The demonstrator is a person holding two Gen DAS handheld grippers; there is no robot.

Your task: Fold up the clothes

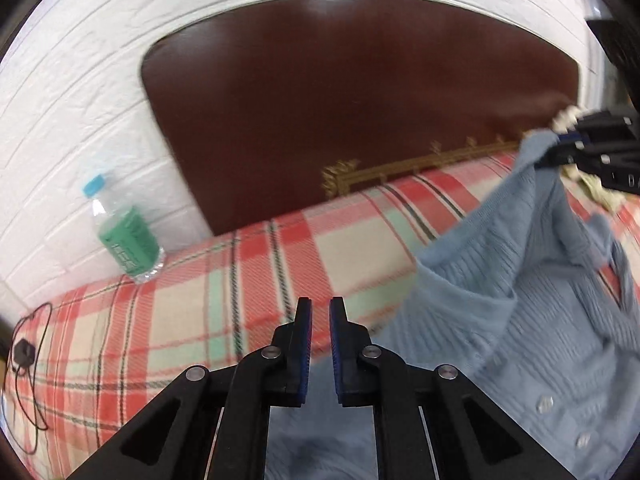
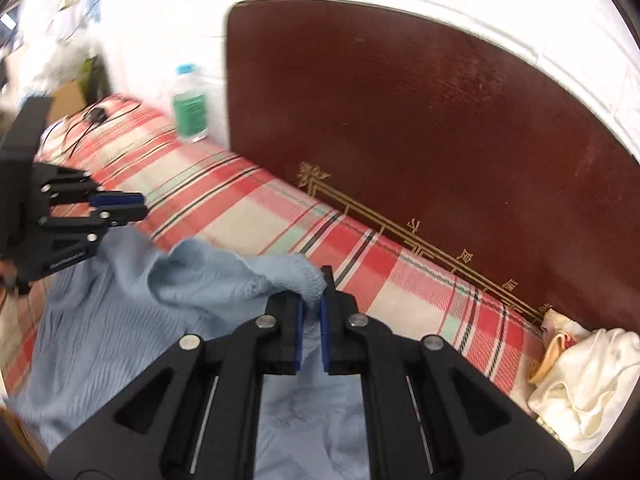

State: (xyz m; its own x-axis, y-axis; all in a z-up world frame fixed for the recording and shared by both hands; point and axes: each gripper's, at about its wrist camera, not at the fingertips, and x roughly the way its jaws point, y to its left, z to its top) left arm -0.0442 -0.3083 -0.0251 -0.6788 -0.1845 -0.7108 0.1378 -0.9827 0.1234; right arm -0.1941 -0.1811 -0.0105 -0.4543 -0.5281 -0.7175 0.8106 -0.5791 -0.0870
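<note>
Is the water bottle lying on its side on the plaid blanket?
No, the water bottle stands upright on the plaid blanket, against the white wall, cap up.

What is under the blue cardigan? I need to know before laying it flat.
Under the blue cardigan lies the plaid blanket, visible around its edges. Whatever sits beneath the cardigan's middle is covered.

Pale blue knit cardigan (image 2: 120, 320), buttoned, rumpled on plaid bed, one edge lifted.
</note>
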